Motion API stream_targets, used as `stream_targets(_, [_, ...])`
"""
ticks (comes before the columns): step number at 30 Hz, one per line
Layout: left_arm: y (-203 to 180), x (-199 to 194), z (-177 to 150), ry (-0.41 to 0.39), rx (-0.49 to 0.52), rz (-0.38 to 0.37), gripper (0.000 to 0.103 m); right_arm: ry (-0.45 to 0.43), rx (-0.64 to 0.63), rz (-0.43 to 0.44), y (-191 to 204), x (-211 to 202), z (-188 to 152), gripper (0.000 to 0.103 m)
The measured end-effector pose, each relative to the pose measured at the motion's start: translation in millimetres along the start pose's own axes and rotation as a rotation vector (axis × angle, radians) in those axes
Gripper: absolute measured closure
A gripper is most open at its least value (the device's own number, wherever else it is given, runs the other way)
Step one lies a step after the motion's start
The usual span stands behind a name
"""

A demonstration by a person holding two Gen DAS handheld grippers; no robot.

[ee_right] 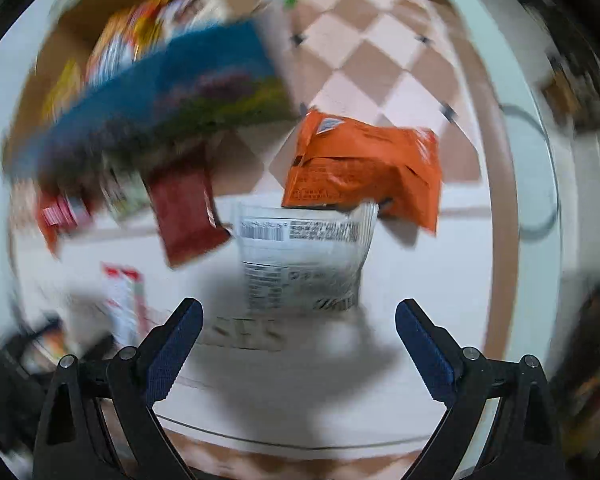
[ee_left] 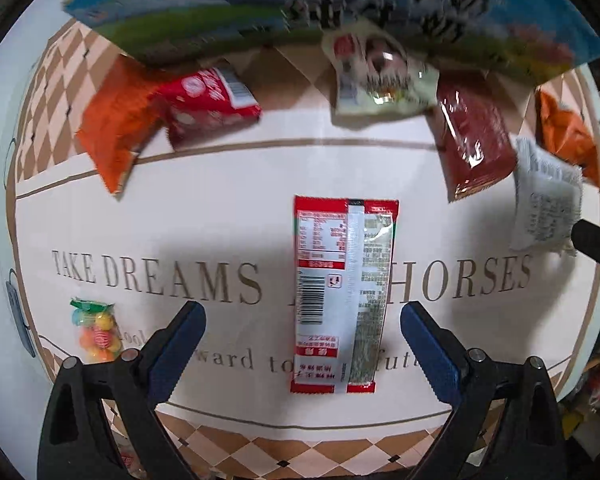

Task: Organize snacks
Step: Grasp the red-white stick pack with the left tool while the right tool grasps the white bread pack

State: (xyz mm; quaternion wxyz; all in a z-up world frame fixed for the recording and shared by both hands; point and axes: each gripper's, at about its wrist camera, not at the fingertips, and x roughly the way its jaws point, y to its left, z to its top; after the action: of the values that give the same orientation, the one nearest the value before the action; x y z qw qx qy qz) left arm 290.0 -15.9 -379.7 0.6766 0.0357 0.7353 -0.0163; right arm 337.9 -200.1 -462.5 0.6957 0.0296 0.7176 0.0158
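Desk [ee_left: 228,184] is white with a tan-and-peach checkered border, the long packet [ee_left: 342,296] between the blue-padded left gripper [ee_left: 303,344] is red and white, and past the right gripper [ee_right: 298,342] sit a silver-white pouch [ee_right: 304,256] and an orange bag [ee_right: 364,172].

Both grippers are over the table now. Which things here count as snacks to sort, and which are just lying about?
For the job:
- long red-and-white packet, between the left gripper's open jaws
- grey-white packet, ahead of the right gripper
- orange bag
- dark red packet
- candy-ball bag
- blue box

Lying about:
- lettered tablecloth
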Motion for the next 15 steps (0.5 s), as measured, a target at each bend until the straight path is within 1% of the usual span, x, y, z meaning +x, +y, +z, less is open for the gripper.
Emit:
stream_targets(2, [-5, 6, -1, 0.011, 0.002, 0.007, 0.003, 0.021, -0.141, -0.055, 10, 7, 4, 0.004])
stream_targets(5, [-12, 13, -4, 0.026, -0.001, 0.011, 0.003, 0.068, -0.386, -0.173, 30, 24, 8, 0.004])
stream_targets(8, [-19, 18, -6, 0.033, -0.011, 0.013, 0.003, 0.077, -0.670, -0.300, 55, 41, 3, 0.004])
stream_targets(9, [-22, 20, -6, 0.035, -0.012, 0.013, 0.003, 0.091, -0.713, -0.314, 59, 47, 2, 0.004])
stream_targets(10, [-25, 22, -7, 0.037, -0.012, 0.015, 0.003, 0.102, -0.725, -0.312, 61, 51, 3, 0.004])
stream_targets(11, [-25, 25, -7, 0.037, -0.012, 0.016, 0.003, 0.119, -0.731, -0.285, 63, 57, 4, 0.004])
stream_targets(13, [-28, 29, -7, 0.038, -0.016, 0.014, 0.003, 0.149, -0.707, -0.248, 63, 64, 8, 0.004])
stream_targets(14, [-29, 30, -9, 0.037, -0.018, 0.014, 0.003, 0.149, -0.690, -0.235, 62, 65, 10, 0.010])
stream_targets(15, [-29, 30, -9, 0.035, -0.018, 0.016, 0.003, 0.155, -0.658, -0.206, 59, 67, 11, 0.011])
